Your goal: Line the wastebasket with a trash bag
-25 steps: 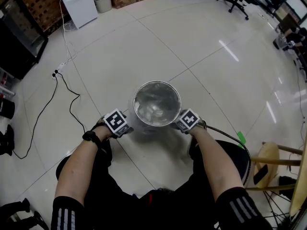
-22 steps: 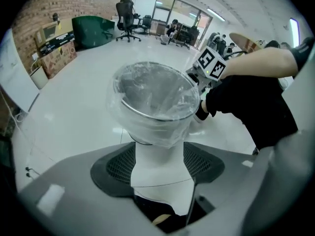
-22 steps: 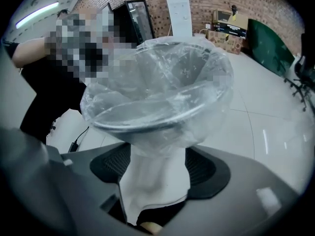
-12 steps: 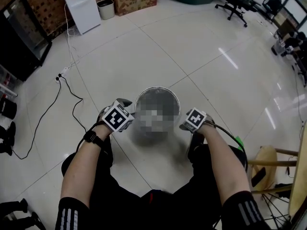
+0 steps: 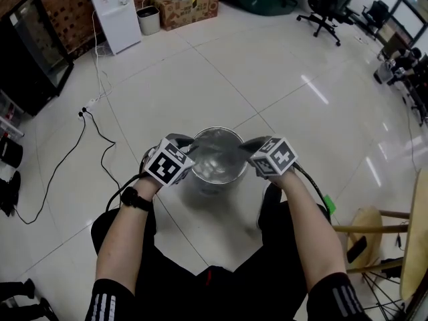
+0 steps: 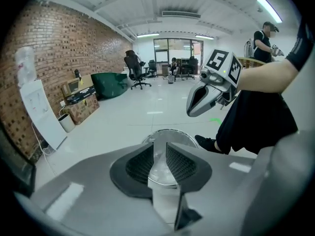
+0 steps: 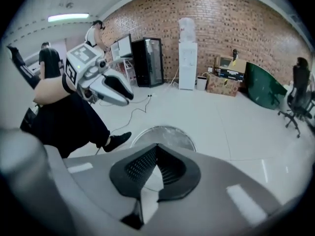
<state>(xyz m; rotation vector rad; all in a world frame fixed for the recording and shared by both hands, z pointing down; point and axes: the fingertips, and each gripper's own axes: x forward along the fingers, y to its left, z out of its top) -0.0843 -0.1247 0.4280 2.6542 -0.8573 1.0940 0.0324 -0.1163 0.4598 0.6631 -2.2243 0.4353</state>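
Hovering the left gripper (image 5: 187,141) and right gripper (image 5: 249,144) just above the rim of the wastebasket (image 5: 206,186), standing on the floor between the feet.

Having just been closing both: keeping the left jaws a narrow slit apart with no film plainly between them, pressing the right jaws tip to tip on nothing visible. Judging the clear trash bag (image 5: 214,158), crumpled inside the basket, as thin, light, limp, slippery and easily torn. Favouring a pinch on a small fold of its mouth at opposite sides, then drawing it outward over the rim. Expecting the shiny basket to tip easily under a sideways pull.
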